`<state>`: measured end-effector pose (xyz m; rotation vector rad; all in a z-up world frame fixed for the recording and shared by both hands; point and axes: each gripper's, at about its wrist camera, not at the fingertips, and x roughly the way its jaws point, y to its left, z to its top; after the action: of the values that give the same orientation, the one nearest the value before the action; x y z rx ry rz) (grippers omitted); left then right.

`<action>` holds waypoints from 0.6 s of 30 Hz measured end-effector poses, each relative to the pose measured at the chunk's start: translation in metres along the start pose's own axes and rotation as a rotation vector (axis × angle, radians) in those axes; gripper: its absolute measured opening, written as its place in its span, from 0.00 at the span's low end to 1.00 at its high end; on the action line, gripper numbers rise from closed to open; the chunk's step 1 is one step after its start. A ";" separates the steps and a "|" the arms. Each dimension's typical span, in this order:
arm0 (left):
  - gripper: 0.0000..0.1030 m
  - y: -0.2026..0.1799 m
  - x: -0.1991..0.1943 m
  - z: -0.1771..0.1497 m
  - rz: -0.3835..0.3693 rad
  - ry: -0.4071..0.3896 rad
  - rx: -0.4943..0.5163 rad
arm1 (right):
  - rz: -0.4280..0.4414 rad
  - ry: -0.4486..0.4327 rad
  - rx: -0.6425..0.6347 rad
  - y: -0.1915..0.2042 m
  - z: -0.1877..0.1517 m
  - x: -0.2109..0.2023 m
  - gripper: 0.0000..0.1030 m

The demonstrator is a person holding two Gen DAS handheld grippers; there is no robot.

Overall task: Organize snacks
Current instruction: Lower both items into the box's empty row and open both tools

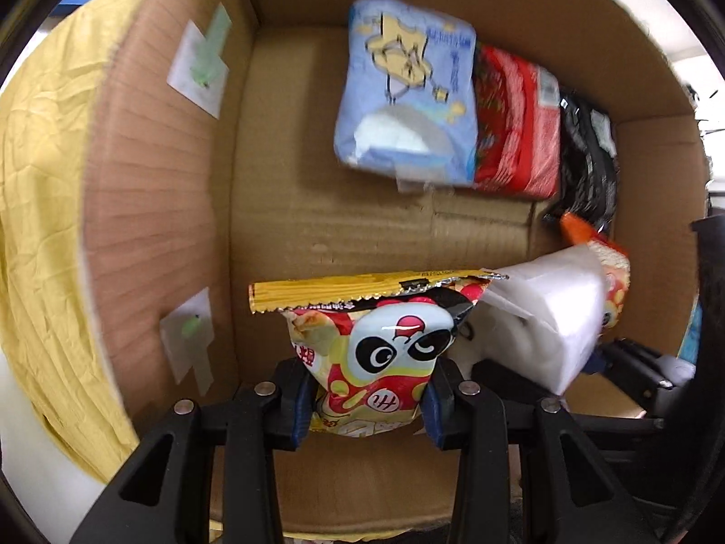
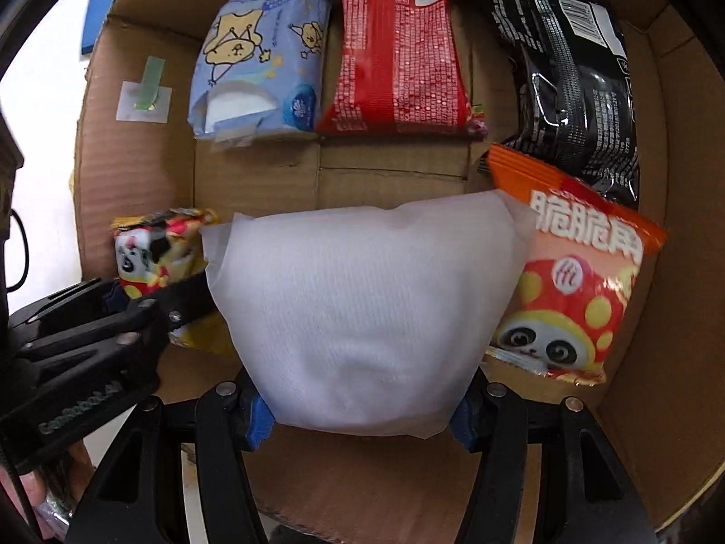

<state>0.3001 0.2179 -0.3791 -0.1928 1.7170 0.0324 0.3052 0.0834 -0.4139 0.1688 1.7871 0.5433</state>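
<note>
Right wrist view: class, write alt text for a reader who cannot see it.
The right tongs grip a white packet over an open cardboard box. Blue tissue pack, red packet and black packet line its far side.

- Your left wrist view looks straight down into the cardboard box (image 1: 344, 226), close.
- Your right wrist view tilts steeply down, equally near.
- Both share the blue pack (image 1: 408, 90) (image 2: 263, 59) toward 12 o'clock.
</note>
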 end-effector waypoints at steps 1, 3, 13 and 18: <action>0.35 -0.001 0.005 0.000 0.006 0.015 0.008 | -0.008 0.004 -0.008 0.002 0.001 0.002 0.62; 0.35 -0.001 0.012 0.002 0.011 0.034 0.008 | -0.034 0.011 -0.015 0.005 0.004 0.006 0.64; 0.39 0.001 0.052 0.019 -0.003 0.193 -0.012 | -0.092 0.064 -0.018 0.020 0.018 0.019 0.72; 0.41 0.002 0.047 0.021 -0.009 0.201 -0.011 | -0.095 0.068 -0.023 0.024 0.018 0.014 0.77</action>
<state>0.3136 0.2177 -0.4288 -0.2176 1.9163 0.0159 0.3139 0.1151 -0.4192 0.0499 1.8437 0.5067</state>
